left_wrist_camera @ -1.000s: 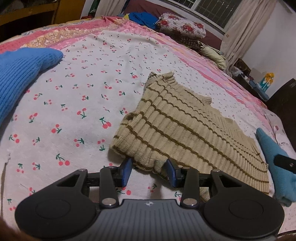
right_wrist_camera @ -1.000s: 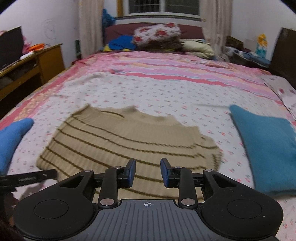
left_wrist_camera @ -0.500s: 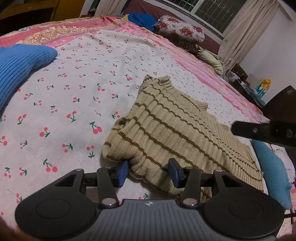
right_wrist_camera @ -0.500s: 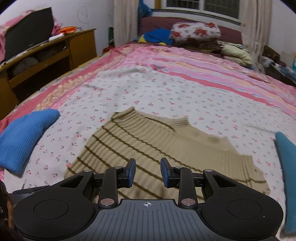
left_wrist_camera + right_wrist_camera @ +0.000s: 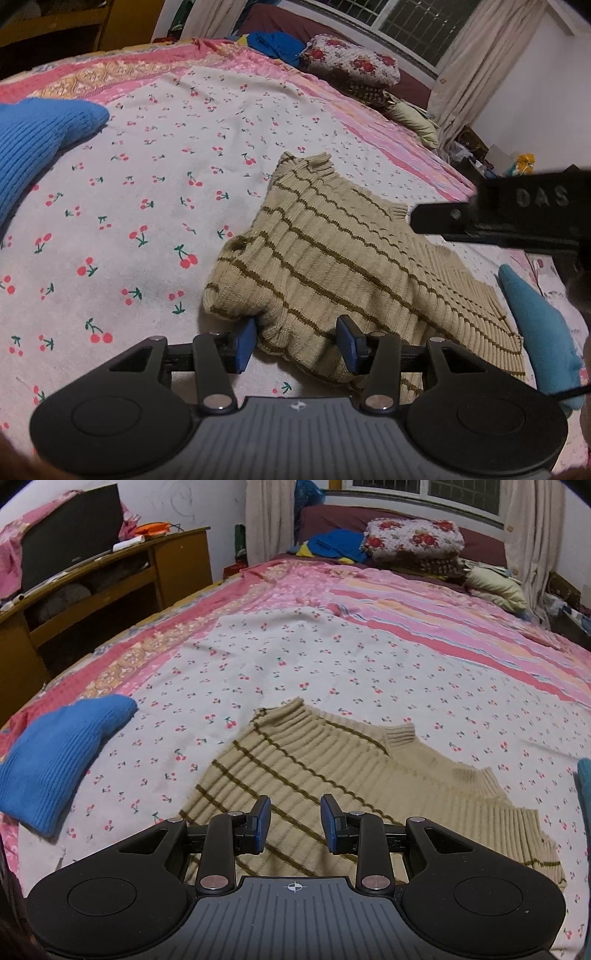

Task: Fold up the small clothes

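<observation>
With the sweater (image 5: 332, 266) flat on the bed (image 5: 155, 206), your left gripper (image 5: 295, 341) has just widened its half-open jaws around the bunched corner, so close them before lifting, while your right gripper (image 5: 295, 821) hovers narrowly parted, empty.

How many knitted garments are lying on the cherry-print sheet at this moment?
3. The striped beige sweater lies in the middle, a bright blue knit lies to its left, and a teal one lies to its right. More could lie outside both views.

Blue knit (image 5: 33, 144) and teal garment (image 5: 585, 782), both edge-cropped.
</observation>
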`<state>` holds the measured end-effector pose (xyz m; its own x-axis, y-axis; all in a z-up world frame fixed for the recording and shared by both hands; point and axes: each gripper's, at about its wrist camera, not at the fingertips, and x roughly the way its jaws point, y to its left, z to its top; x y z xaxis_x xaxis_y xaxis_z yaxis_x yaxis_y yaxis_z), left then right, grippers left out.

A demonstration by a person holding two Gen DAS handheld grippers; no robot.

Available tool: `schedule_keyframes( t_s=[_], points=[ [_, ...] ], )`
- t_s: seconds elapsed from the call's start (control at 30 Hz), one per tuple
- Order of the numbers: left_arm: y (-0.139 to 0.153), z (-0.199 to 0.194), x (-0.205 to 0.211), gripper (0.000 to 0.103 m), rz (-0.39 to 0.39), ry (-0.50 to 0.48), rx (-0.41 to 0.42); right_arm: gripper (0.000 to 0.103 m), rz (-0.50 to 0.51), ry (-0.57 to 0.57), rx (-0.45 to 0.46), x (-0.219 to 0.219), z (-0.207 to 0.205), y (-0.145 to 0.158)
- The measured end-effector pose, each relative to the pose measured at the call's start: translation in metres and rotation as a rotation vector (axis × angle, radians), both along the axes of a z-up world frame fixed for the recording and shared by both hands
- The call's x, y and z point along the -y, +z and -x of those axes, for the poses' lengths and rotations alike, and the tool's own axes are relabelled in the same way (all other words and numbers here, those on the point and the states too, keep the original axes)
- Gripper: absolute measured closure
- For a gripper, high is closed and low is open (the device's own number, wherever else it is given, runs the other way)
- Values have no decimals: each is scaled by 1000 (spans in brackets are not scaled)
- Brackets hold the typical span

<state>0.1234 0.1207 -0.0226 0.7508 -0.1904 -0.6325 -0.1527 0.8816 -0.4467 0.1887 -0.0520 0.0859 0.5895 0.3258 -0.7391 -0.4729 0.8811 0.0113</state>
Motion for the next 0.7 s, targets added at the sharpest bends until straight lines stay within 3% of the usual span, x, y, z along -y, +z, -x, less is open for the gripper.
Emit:
schedule_keyframes(
  t_s=[0.7],
  points=[
    [-3,-4,-1,52,2,-12,-9,72,29,36,-47,-31,-22,-9]
  ],
)
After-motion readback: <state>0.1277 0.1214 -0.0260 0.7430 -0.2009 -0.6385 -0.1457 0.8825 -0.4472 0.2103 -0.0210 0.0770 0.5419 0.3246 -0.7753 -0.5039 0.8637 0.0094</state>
